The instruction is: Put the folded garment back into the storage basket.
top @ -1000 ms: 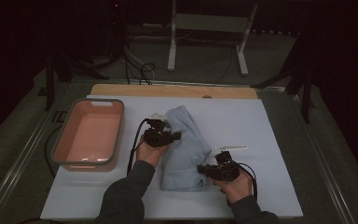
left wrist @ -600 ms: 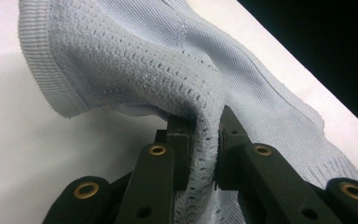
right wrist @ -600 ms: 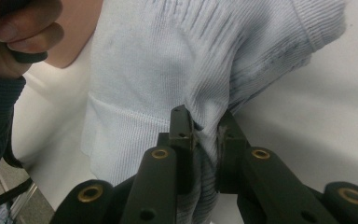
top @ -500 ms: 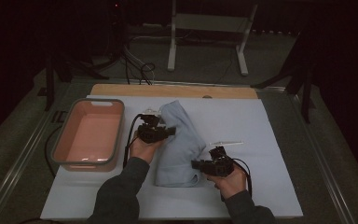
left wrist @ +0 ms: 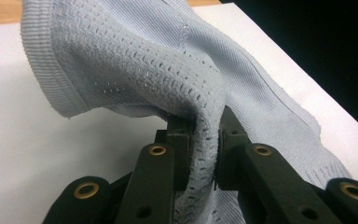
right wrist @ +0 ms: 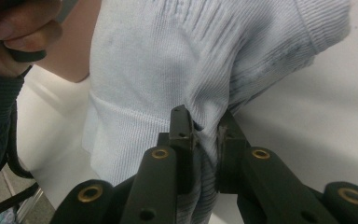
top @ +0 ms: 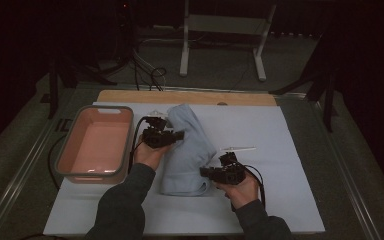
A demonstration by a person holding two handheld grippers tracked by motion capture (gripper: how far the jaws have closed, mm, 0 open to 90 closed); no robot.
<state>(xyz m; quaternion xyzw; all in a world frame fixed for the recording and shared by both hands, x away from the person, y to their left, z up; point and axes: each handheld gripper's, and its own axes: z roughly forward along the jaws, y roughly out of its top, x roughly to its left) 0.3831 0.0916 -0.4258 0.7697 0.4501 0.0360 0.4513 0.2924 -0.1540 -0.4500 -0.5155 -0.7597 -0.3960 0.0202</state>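
Note:
A pale blue knitted garment (top: 187, 150) lies folded lengthwise on the white table sheet (top: 290, 150). My left gripper (top: 179, 135) is shut on its left edge near the far end; in the left gripper view a fold of the openwork knit (left wrist: 205, 130) is pinched between the black jaws. My right gripper (top: 203, 172) is shut on the garment's right edge near the front; in the right gripper view ribbed cloth (right wrist: 205, 93) bunches between its jaws. Both pinched parts are lifted a little off the sheet.
A pink tub with a grey rim (top: 62, 157) stands at the left of the sheet, close to my left hand. A wooden board edge (top: 190, 97) runs along the back. A white stand (top: 220, 30) and cables lie on the floor beyond.
Both hands have shifted left with the garment held. The cloth has drawn in narrower and moved toward the tub.

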